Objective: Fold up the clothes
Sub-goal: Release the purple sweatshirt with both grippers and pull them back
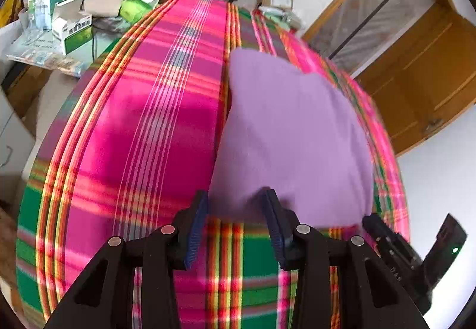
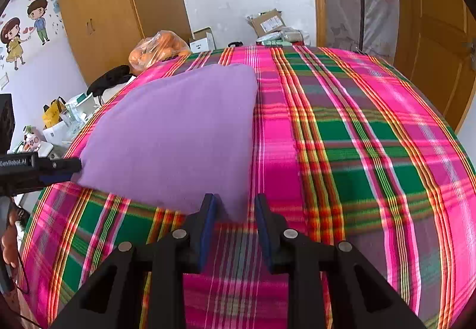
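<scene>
Left wrist view is showing a soft lilac fleece garment (image 1: pixel 291 132) lying folded into a rough triangle on the pink-and-green plaid bedspread (image 1: pixel 134 135). Judging by this, a fold is midway and the next move is calling for a firm pinch on the near hem. The left gripper (image 1: pixel 235 219) is standing open, its pads flanking the near edge, gripping nothing. The right gripper (image 2: pixel 235 219) is likewise gaping at the cloth's near corner.

A folded purple garment (image 2: pixel 175 132) lies flat on the bed's pink-and-green plaid cover (image 2: pixel 357 150).
</scene>
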A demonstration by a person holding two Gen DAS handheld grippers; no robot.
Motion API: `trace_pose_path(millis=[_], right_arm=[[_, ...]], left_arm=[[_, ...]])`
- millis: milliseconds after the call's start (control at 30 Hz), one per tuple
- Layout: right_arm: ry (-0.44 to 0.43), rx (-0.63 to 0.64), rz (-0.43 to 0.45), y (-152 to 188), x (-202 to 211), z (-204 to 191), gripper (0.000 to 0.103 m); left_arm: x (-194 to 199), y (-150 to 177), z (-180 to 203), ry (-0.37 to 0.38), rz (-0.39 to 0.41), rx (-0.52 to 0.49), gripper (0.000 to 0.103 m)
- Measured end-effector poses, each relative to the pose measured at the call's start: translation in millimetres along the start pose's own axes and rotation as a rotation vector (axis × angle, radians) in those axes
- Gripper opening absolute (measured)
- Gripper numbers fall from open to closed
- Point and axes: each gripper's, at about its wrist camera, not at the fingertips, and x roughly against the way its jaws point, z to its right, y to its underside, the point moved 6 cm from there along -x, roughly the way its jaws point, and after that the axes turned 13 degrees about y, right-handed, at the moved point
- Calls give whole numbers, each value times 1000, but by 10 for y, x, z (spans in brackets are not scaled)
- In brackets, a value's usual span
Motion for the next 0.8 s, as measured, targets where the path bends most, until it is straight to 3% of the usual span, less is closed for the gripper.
trace_pose_path(millis=[400, 800], right_arm=[[-28, 34, -36, 276, 153, -232, 27], [11, 72, -40, 319, 161, -340, 29]], left_arm=[[-17, 393, 221, -71, -23, -82, 39], [-181, 479, 423, -191, 1, -228, 40]])
